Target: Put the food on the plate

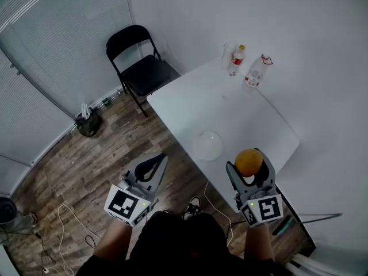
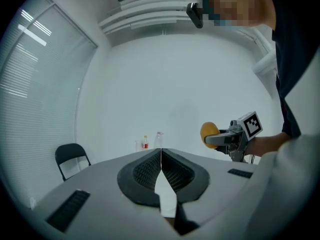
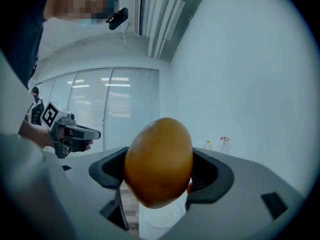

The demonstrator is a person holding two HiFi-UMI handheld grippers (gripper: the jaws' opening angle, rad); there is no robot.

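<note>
An orange-yellow mango (image 1: 249, 162) (image 3: 159, 162) is clamped between the jaws of my right gripper (image 1: 249, 167) (image 3: 159, 171), held in the air over the near edge of the white table (image 1: 230, 111). A clear round plate (image 1: 207, 145) (image 3: 159, 216) lies on the table just left of and beyond the mango. My left gripper (image 1: 150, 168) (image 2: 161, 171) is shut with nothing in it, off the table's left side above the wooden floor. From the left gripper view the mango (image 2: 209, 133) shows at right.
Two bottles (image 1: 236, 60) (image 1: 255, 71) and a clear cup (image 1: 227, 55) stand at the table's far end. A black folding chair (image 1: 138, 65) sits beyond the table's left corner. Cables (image 1: 69, 223) trail on the floor; a dark bag (image 1: 88, 123) rests by the blinds.
</note>
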